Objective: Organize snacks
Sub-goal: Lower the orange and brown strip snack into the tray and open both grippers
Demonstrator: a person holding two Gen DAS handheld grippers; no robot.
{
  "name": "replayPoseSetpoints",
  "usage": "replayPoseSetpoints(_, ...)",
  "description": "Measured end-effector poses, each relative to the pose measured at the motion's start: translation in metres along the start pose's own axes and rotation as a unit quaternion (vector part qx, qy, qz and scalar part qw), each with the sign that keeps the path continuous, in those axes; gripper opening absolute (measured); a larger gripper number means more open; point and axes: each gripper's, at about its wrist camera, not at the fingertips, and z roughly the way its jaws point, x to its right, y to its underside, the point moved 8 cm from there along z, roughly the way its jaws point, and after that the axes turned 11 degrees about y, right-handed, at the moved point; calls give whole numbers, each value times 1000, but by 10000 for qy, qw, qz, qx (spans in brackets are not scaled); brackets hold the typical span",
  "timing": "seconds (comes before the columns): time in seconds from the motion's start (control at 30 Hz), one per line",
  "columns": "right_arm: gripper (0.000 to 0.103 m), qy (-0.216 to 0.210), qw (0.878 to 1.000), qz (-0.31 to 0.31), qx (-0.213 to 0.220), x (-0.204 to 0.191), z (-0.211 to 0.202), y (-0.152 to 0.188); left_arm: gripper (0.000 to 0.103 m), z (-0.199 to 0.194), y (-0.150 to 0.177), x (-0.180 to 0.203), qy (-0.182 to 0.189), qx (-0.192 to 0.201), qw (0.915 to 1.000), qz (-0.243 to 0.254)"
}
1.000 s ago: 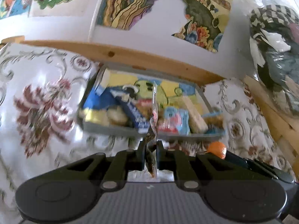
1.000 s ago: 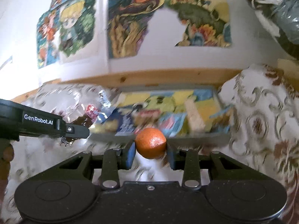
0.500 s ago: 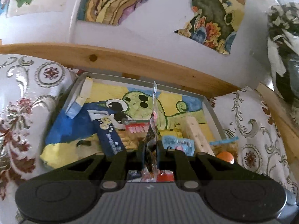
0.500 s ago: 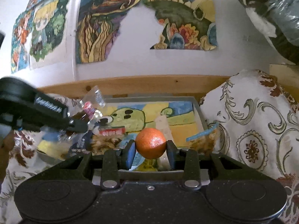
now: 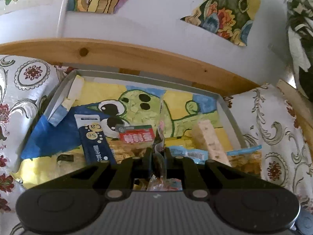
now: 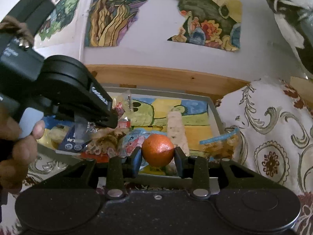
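Torn colourful posters [image 5: 225, 9] on white wall [image 5: 146, 25], wooden ledge [image 5: 137, 56] beneath, floral patterned cloth [image 6: 273, 146] at both sides

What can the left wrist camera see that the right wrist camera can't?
Only the left wrist view shows the left gripper from behind, shut on a clear snack packet, plus the whole dark blue packet lying in the tray.

Only the right wrist view shows the orange clamped in the right gripper, and a hand holding the left gripper from the side.

Both show the grey tray with its green cartoon picture, the pale snack bar, the wooden ledge and the flowery cloth.
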Motion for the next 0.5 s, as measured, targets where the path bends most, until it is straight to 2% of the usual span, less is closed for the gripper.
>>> replayPoseSetpoints(0.2, 39, 95, 9998, -179, 33, -4, 0, 1, 15, 2, 2, -12, -195, -24, 9997, -165)
replayPoseSetpoints(0.27, 39, 132, 9996, -254, 52, -6, 0, 2, 23, 2, 3, -15, -327, -36, 9993, -156)
replayPoseSetpoints(0.33, 40, 159, 9993, -333, 76, -8, 0, 2, 38, 1, 4, -16, -382, -29, 9992, -136)
replayPoseSetpoints(0.5, 41, 207, 9988, -434, 110, -9, -1, 2, 57, -3, 5, -15, -448, 53, 9989, -104)
